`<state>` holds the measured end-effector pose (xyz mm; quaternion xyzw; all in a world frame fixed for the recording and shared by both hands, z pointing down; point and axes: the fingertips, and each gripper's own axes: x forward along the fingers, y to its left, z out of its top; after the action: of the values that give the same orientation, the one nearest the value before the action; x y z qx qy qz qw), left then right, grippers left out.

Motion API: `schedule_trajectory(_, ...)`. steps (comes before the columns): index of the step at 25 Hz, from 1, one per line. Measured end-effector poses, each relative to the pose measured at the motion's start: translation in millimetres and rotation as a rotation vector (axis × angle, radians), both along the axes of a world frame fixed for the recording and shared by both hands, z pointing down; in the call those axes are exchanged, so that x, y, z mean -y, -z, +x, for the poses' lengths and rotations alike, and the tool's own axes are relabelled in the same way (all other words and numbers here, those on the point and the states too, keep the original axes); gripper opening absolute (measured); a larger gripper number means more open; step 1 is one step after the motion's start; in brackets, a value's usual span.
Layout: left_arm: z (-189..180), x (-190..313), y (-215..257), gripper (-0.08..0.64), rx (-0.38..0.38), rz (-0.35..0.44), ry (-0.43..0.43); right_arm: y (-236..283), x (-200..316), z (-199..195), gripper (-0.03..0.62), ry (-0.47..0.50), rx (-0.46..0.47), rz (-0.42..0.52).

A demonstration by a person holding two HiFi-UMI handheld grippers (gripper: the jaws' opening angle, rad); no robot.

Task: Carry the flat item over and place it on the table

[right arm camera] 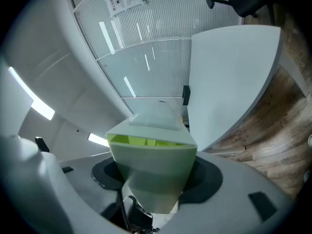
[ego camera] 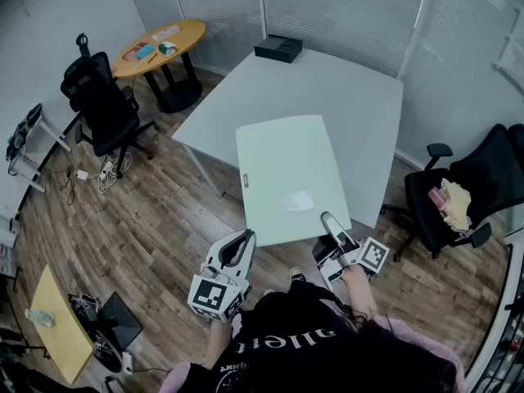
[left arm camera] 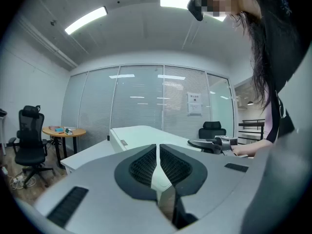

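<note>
Right gripper (ego camera: 329, 222) fingers pinch the near edge of the pale green flat panel (ego camera: 288, 170) over the white surface (ego camera: 348, 88) at frame centre; left gripper (ego camera: 244, 240) fingers pressed together beside the panel's lower-left corner.

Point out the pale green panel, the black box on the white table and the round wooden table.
pale green panel (ego camera: 286, 174), head view, middle of its top face.
black box (ego camera: 278, 49), head view, centre of its top.
round wooden table (ego camera: 191, 33), head view, bare patch of its top.
</note>
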<state>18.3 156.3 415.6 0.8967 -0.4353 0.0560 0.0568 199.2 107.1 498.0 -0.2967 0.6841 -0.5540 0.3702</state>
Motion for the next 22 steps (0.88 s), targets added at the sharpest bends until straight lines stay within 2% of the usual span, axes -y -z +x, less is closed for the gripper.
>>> schedule_trajectory(22, 11.5, 23.2, -6.5, 0.04, 0.001, -0.018, 0.018, -12.7, 30.7, 1.5, 0.291, 0.047, 0.004, -0.026)
